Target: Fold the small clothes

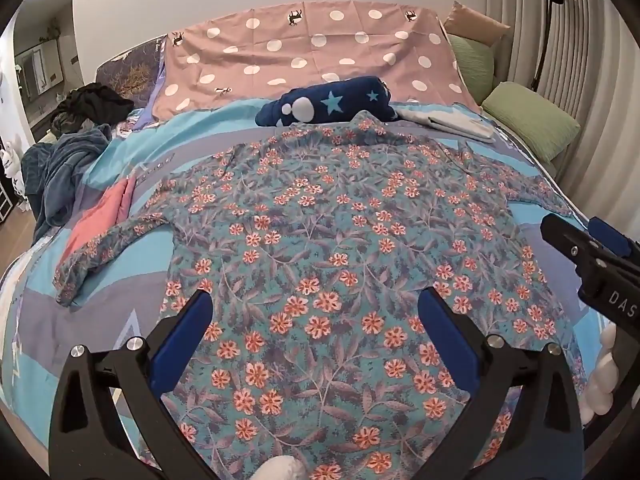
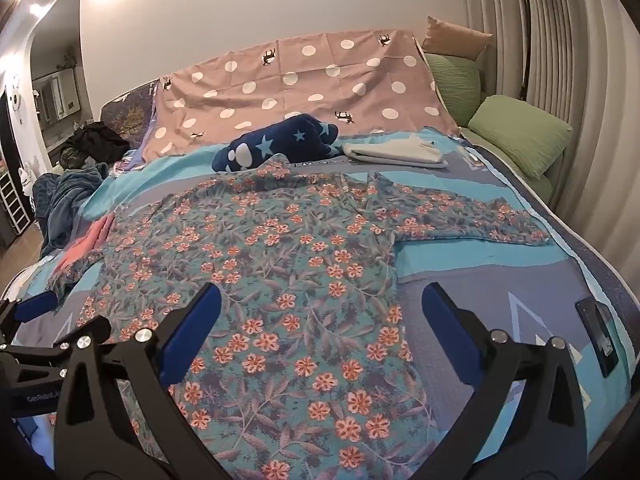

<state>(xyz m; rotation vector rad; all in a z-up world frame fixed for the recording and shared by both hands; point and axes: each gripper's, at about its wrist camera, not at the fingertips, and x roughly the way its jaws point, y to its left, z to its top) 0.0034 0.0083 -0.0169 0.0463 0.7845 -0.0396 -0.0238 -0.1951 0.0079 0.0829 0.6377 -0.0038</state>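
Observation:
A floral long-sleeved shirt (image 1: pixel 340 248) lies spread flat on the bed, collar at the far end, sleeves out to both sides; it also shows in the right wrist view (image 2: pixel 280 264). My left gripper (image 1: pixel 316 308) is open and empty above the shirt's lower body. My right gripper (image 2: pixel 320 300) is open and empty above the shirt's lower right edge. The right gripper also shows at the right edge of the left wrist view (image 1: pixel 592 248). The left gripper shows at the left edge of the right wrist view (image 2: pixel 32 312).
A navy star-patterned garment (image 1: pixel 332 106) and a folded white cloth (image 2: pixel 396 152) lie beyond the collar. A pink garment (image 1: pixel 100 220) and a dark blue blanket (image 1: pixel 64 168) lie left. Green pillows (image 2: pixel 520 136) sit at right. A dark phone (image 2: pixel 600 336) lies near the bed's right edge.

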